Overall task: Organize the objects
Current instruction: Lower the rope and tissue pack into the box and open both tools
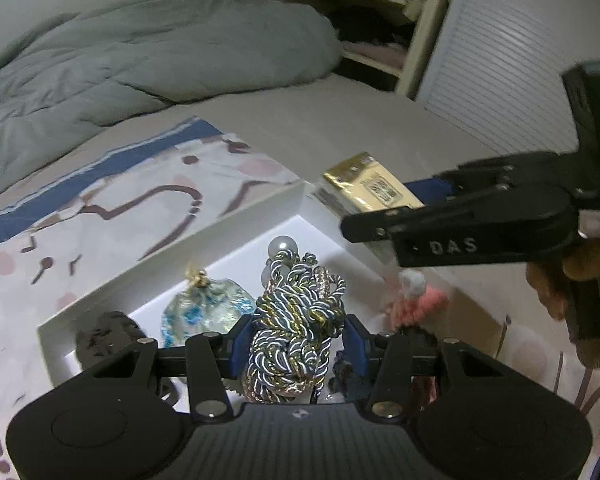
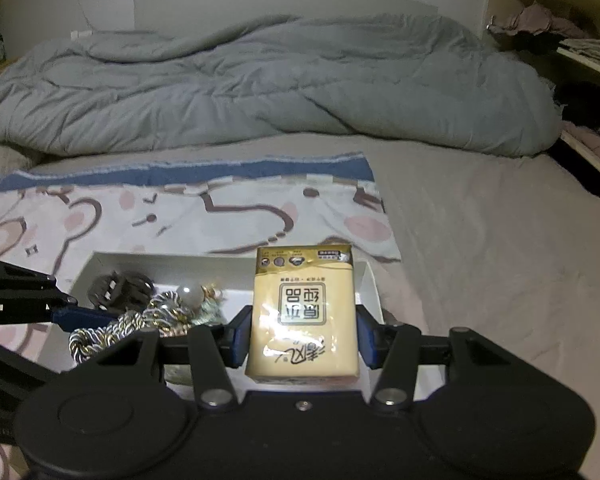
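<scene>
With a hair clip [image 1: 106,334] already in the white box [image 1: 172,276], the left tool [image 1: 298,338] grips a cord bundle [image 1: 296,320] and the right tool [image 2: 304,336] a tissue pack [image 2: 304,320] at its 3 o'clock edge, both unplaced.

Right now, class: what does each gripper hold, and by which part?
The left gripper clamps a twisted cord bundle across its lower middle. The right gripper clamps a yellow tissue pack by its two long sides, near its lower half.

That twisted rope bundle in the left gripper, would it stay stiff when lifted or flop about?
Probably floppy: the rope bundle is loosely coiled braided cord, bulging past the left gripper. Its glossy strands may slip a little. The pearl beads on it would likely dangle.
</scene>
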Available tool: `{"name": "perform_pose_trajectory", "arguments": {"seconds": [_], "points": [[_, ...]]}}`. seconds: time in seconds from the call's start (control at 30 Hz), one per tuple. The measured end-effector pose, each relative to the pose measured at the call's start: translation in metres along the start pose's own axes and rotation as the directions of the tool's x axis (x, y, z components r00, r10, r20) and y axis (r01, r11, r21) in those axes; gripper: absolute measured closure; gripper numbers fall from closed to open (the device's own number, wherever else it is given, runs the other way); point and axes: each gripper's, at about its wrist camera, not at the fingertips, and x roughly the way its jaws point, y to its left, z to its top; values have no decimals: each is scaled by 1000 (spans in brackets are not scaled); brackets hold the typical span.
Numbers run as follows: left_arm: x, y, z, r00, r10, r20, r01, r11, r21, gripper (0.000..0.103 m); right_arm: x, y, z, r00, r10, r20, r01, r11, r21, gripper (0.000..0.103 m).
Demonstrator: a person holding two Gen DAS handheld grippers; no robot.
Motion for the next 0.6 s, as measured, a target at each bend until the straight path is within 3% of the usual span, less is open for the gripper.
{"name": "perform_pose_trajectory", "arguments": {"seconds": [0.1,0.13,0.17,0.2,0.23,0.6], "points": [[4,-1,-6,1000,-3,21,2,1000,19,50,9,-2,-5,1000,3,-11,-3,1000,5,50],[6,0,-7,1000,4,27,-4,1000,14,35,11,-2,-7,1000,6,-10,-6,1000,8,47],[7,1,-9,999,18,28,-18,1000,10,28,13,-2,-10,1000,0,-6,0,1000,14,41],[8,1,-12,999,29,29,-29,1000,10,25,15,-1,-12,1000,-10,-9,11,1000,22,24],[10,2,-11,999,29,22,-30,999,11,25,17,-1,-14,1000,-22,-13,23,999,27,20],[0,-3,-11,999,28,22,-28,1000,13,25,10,10,-16,1000,4,-16,-3,1000,31,21]]}}
